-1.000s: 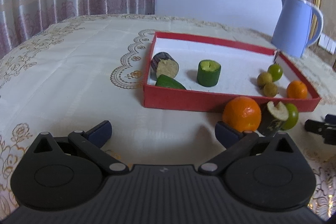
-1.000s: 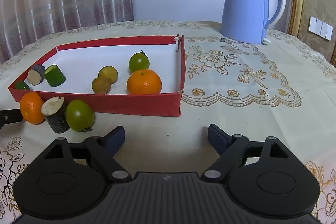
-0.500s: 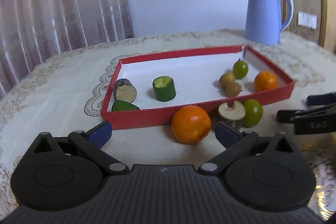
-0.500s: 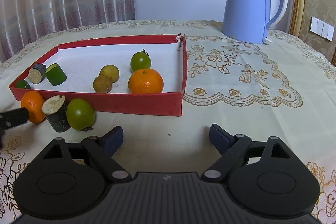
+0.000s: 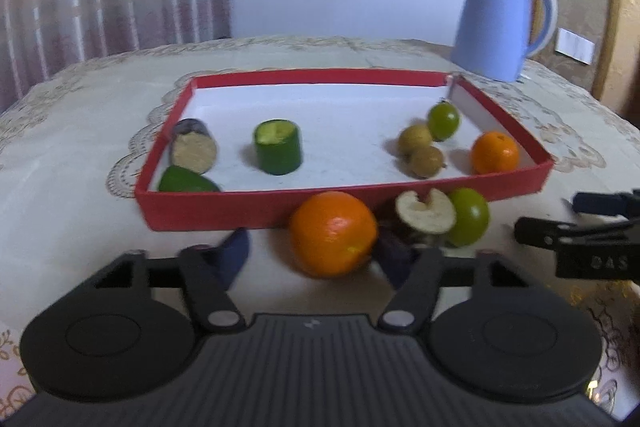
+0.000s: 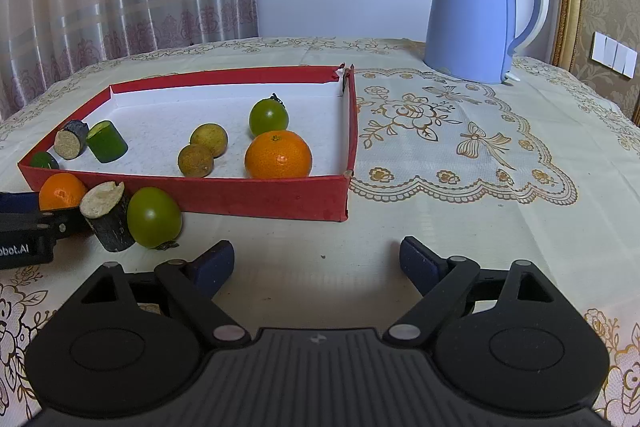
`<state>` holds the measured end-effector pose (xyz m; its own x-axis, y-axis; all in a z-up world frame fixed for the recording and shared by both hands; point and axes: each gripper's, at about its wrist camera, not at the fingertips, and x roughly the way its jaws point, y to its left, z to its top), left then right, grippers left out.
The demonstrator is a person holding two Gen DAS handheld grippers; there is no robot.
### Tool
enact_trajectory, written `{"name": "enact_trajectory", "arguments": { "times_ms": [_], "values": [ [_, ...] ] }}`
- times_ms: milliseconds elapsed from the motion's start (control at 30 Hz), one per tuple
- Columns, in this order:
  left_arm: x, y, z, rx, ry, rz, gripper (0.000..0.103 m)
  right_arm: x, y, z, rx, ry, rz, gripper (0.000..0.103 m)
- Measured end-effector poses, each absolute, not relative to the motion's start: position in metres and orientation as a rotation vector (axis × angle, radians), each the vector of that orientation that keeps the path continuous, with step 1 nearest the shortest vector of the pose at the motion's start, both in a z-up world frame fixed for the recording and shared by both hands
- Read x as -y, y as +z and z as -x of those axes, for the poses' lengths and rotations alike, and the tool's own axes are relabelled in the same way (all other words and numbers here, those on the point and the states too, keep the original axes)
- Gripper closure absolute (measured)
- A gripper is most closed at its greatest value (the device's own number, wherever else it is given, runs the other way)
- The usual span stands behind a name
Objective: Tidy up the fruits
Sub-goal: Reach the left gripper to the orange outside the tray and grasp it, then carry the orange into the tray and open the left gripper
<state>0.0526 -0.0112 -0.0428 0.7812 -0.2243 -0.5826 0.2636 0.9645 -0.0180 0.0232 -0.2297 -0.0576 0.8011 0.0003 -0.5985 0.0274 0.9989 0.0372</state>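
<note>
A red tray (image 5: 208, 213) (image 6: 256, 193) on the table holds an orange (image 5: 494, 152) (image 6: 278, 154), a green fruit (image 5: 443, 114) (image 6: 268, 115), two brownish fruits (image 5: 416, 140) (image 6: 208, 139), a green cylinder piece (image 5: 277, 147) and a dark cut piece (image 5: 193, 146). In front of the tray lie an orange (image 5: 333, 233) (image 6: 62, 190), a dark cut piece (image 5: 425, 211) (image 6: 107, 215) and a green fruit (image 5: 469, 215) (image 6: 153, 217). My left gripper (image 5: 316, 253) is open with its fingers on either side of the front orange. My right gripper (image 6: 316, 263) is open and empty, right of the green fruit.
A blue kettle (image 5: 502, 23) (image 6: 480, 13) stands behind the tray at the right. A patterned cloth (image 6: 460, 155) covers the table. Curtains hang behind at the left. The right gripper shows at the right edge of the left wrist view (image 5: 580, 231).
My left gripper has swung right and moved forward, so the front orange now lies between its fingers. My right gripper has barely moved.
</note>
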Motion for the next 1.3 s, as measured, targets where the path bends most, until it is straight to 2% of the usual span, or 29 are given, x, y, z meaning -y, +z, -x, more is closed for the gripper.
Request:
{"name": "enact_trajectory", "arguments": {
  "times_ms": [33,100,367,667,1300],
  "values": [
    [0.013,-0.042,-0.05,-0.613,-0.274,-0.073,0.057,0.23,-0.058,-0.023,-0.642,-0.015,-0.045,0.013],
    [0.019,-0.041,-0.045,-0.598,-0.282,-0.106,0.062,0.229,-0.058,-0.023,-0.642,-0.015,-0.044,0.013],
    [0.02,-0.039,-0.039,-0.579,-0.261,-0.14,0.063,0.23,-0.058,-0.023,-0.642,-0.015,-0.044,0.013],
    [0.022,-0.01,-0.033,-0.495,-0.278,-0.166,0.063,0.23,-0.058,-0.023,-0.642,-0.014,-0.045,0.013],
    [0.056,-0.015,-0.125,-0.547,-0.26,-0.166,0.063,0.229,-0.057,-0.023,-0.643,-0.014,-0.044,0.013]
  ]
}}
